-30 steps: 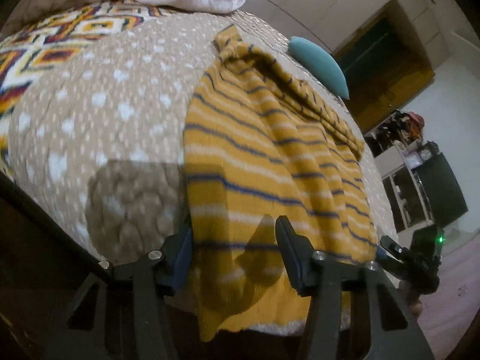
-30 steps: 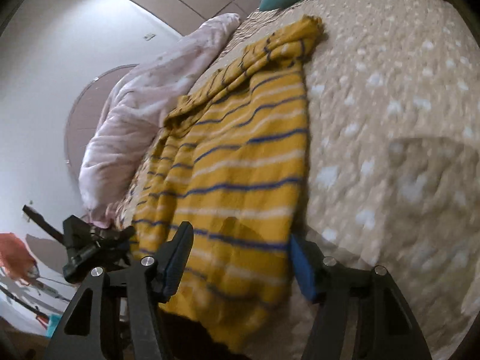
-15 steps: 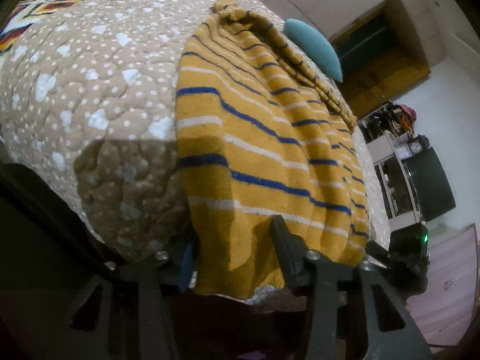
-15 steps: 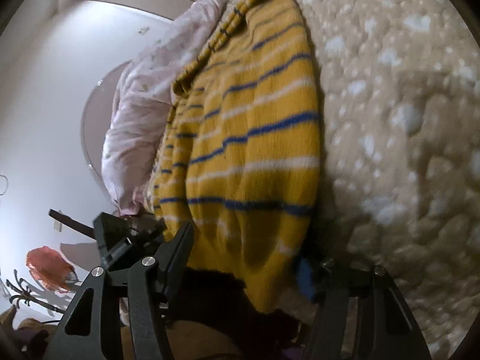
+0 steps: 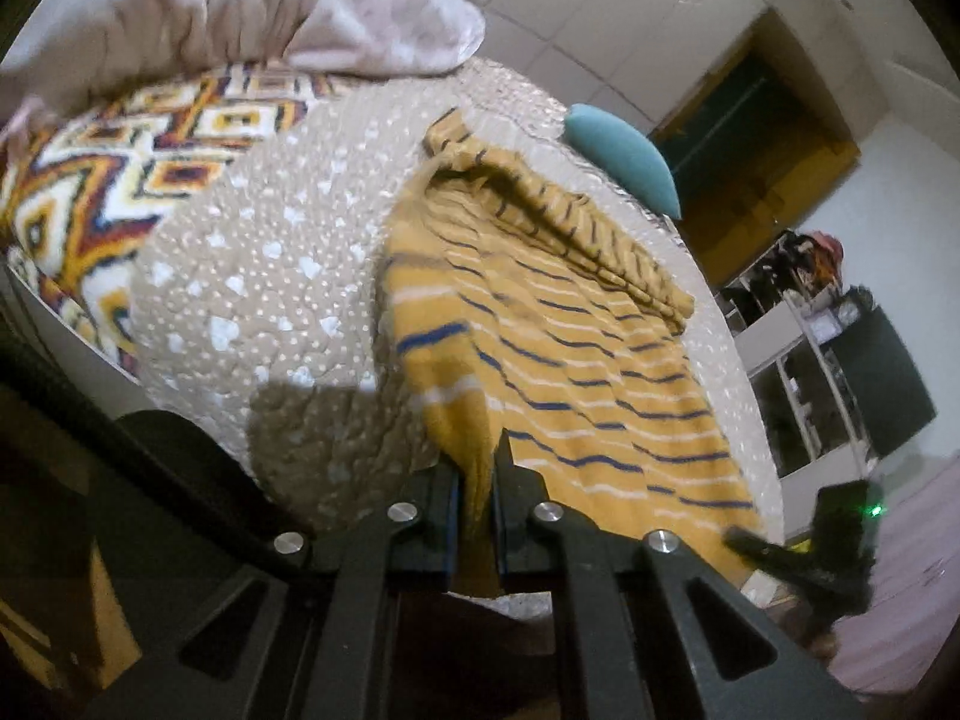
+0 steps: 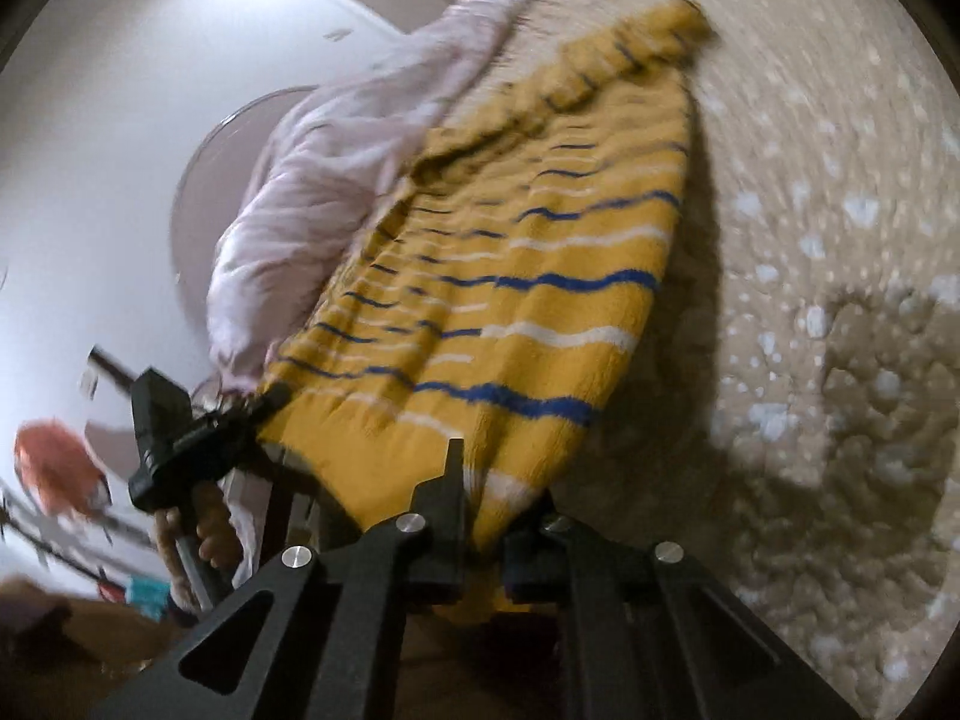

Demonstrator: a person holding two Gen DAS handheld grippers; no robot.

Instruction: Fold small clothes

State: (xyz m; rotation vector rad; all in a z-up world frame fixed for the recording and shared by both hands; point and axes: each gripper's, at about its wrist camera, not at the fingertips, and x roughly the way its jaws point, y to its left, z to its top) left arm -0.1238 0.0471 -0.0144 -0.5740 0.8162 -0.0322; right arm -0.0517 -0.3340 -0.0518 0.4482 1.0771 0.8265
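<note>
A yellow knitted sweater (image 5: 558,354) with blue and white stripes lies flat on the beige dotted bedspread (image 5: 252,276), its hem at the bed's near edge. My left gripper (image 5: 477,480) is shut on the hem's left corner, which is lifted. My right gripper (image 6: 486,498) is shut on the hem's right corner of the sweater (image 6: 516,300), also raised off the bedspread (image 6: 840,300). The right gripper also shows in the left wrist view (image 5: 804,552), and the left gripper in the right wrist view (image 6: 198,438).
A pink duvet (image 5: 240,6) and a patterned blanket (image 5: 108,180) lie at the bed's far left. A teal pillow (image 5: 624,156) sits at the far end. A wardrobe (image 5: 750,138) and shelves (image 5: 840,372) stand to the right.
Both grippers, open around the hanging hem before, have shut on its corners and lifted them. The hem has risen from over the bed edge.
</note>
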